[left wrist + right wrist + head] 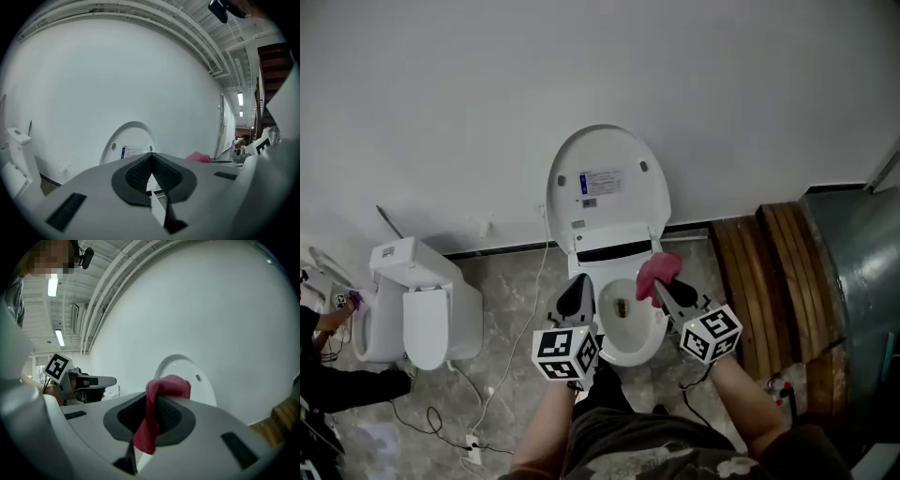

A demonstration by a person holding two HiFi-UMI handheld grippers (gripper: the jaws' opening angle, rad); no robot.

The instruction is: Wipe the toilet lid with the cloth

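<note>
White wall [441, 94], grey stone floor [511, 309], oval toilet lid [609, 187] raised at centre; left gripper [577, 285] jaws pressed together, right gripper [662, 290] jaws pinching soft pink cloth [656, 267].

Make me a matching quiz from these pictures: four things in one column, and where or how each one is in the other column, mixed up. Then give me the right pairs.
Things
1. toilet lid
2. cloth
3. left tool
4. second toilet

States
A. shut, with nothing in it
B. raised, standing open
C. pinched in the right tool
D. standing far off to the left in the head view

Pairs: 1-B, 2-C, 3-A, 4-D
</note>
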